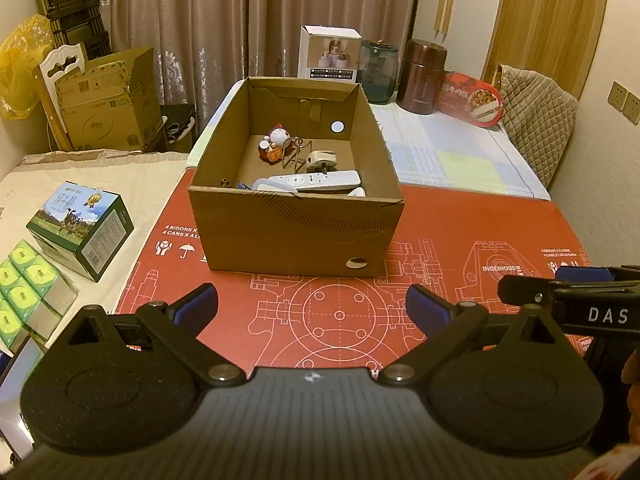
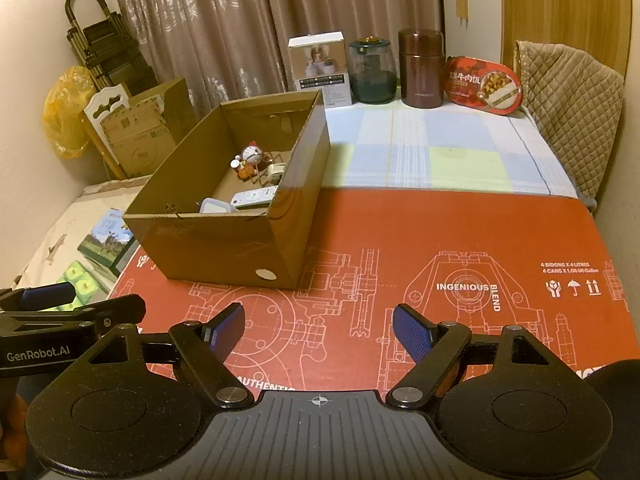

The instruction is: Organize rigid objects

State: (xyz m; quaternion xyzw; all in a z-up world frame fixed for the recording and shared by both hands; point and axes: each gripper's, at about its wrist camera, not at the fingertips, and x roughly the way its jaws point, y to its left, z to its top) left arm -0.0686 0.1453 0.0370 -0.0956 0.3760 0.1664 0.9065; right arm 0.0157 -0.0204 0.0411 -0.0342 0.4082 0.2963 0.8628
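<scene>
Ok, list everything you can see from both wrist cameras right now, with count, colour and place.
cardboard box: one, brown, open, on the red mat
red mat: one, white drawings, under the box
cat figurine: one, white and red, inside box, far part
remote control: one, white, inside box, near wall
plug adapter: one, white, inside box, beside figurine
white carton: one, behind box
glass jar: one, dark green, right of carton
flask: one, brown, right of jar
meal tub: one, red, far right
milk carton: one, green-blue, left of mat
left gripper: open, empty
right gripper: open, empty
</scene>
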